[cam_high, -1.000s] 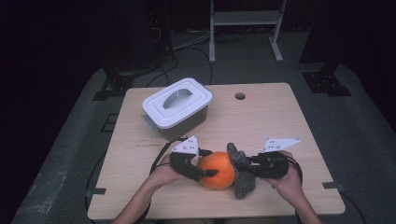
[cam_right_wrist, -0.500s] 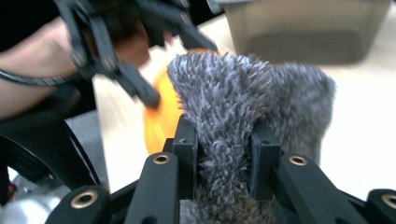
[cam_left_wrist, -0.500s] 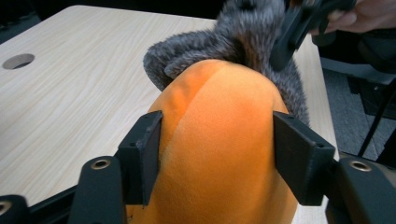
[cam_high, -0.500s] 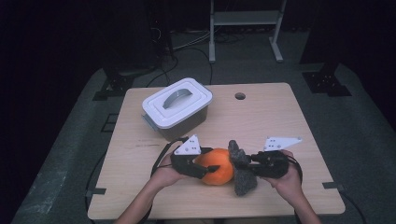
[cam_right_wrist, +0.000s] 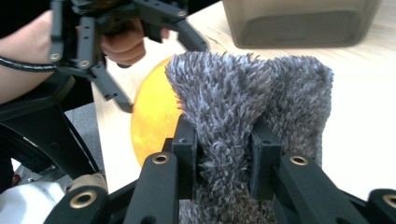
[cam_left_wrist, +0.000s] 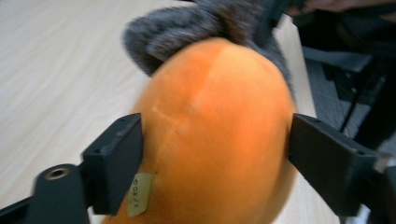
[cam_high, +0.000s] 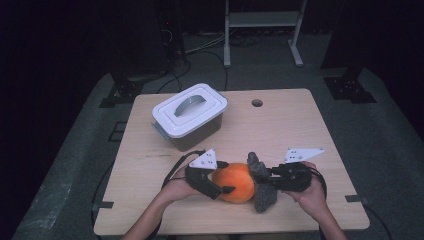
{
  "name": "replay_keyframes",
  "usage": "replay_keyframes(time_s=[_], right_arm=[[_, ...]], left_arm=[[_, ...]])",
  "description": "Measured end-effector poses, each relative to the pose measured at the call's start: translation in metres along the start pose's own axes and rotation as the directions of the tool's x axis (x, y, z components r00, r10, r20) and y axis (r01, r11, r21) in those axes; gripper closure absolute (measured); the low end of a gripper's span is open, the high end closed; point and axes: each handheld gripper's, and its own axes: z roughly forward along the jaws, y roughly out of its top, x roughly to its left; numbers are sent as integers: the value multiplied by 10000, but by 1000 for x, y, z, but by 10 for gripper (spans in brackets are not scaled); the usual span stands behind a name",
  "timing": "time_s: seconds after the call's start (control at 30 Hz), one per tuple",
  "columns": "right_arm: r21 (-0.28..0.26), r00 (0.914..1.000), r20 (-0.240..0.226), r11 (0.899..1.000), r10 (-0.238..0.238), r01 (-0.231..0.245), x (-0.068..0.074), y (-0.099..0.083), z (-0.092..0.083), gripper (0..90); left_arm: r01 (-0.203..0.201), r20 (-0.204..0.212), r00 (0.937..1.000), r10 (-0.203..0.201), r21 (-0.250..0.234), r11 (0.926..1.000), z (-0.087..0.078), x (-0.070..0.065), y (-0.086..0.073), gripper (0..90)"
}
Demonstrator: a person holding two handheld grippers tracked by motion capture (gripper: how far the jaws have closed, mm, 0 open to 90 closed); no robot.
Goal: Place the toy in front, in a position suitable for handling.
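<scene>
An orange plush ball [cam_high: 236,181] lies at the front of the table, joined on its right to a grey fuzzy piece [cam_high: 261,185]. My left gripper [cam_high: 225,176] reaches in from the left with one jaw on each side of the ball [cam_left_wrist: 215,135]. Its jaws have just been opening, and the pads sit at the ball's sides without denting it. My right gripper [cam_high: 267,179] comes from the right and is shut on a fold of the grey fuzzy piece [cam_right_wrist: 252,102], pinched between both pads [cam_right_wrist: 226,158]. The ball [cam_right_wrist: 154,116] shows behind that fold.
A lidded plastic container [cam_high: 189,115] with a white handle lid stands at the back left of the wooden table [cam_high: 300,130]. A small round hole [cam_high: 257,103] is in the tabletop near the back edge. Dark floor, cables and stand legs surround the table.
The left jaws have spread a little wider around the orange ball. Both hands have stayed in nearly the same place, and the right grip on the grey piece is unchanged.
</scene>
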Motion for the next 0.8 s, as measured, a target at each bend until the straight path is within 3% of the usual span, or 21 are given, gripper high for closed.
replay_keyframes(time_s=[0.13, 0.2, 0.3, 0.37, 0.5, 0.6, 0.7, 0.8], right_arm=[[184, 9993, 363, 9998, 60, -67, -6, -3, -3, 677], [194, 9990, 376, 9995, 250, -258, -9, -5, -4, 677], [208, 9989, 346, 9992, 324, -331, -10, -5, -5, 677], [197, 9992, 208, 9992, 339, -343, -9, -5, -4, 678], [-62, 9999, 122, 10000, 72, -71, -3, 2, -9, 688], [-655, 9997, -194, 9978, -128, 115, 5, 11, -14, 691], [-430, 9990, -192, 9983, -406, 398, 12, 14, -11, 691], [-167, 9996, -144, 9996, -224, 221, 6, 8, -5, 691]], left_arm=[[-153, 739, 9971, 158, -78, 9999, -5, -2, 1, 270], [-109, 476, 9988, 114, -110, 9999, -5, -1, 1, 276], [16, -235, 9997, -8, 371, 9993, 2, 2, -1, 161], [168, -109, 9998, -163, 464, 9988, 6, 4, -4, 124], [-118, 46, 9999, 117, 376, 9992, 6, 1, -5, 293], [-362, -161, 9992, 368, 324, 9988, 7, -3, -1, 373], [-444, -426, 9981, 453, 219, 9988, 5, -5, 2, 403], [-455, -774, 9959, 468, 195, 9988, 1, -4, 3, 418]])
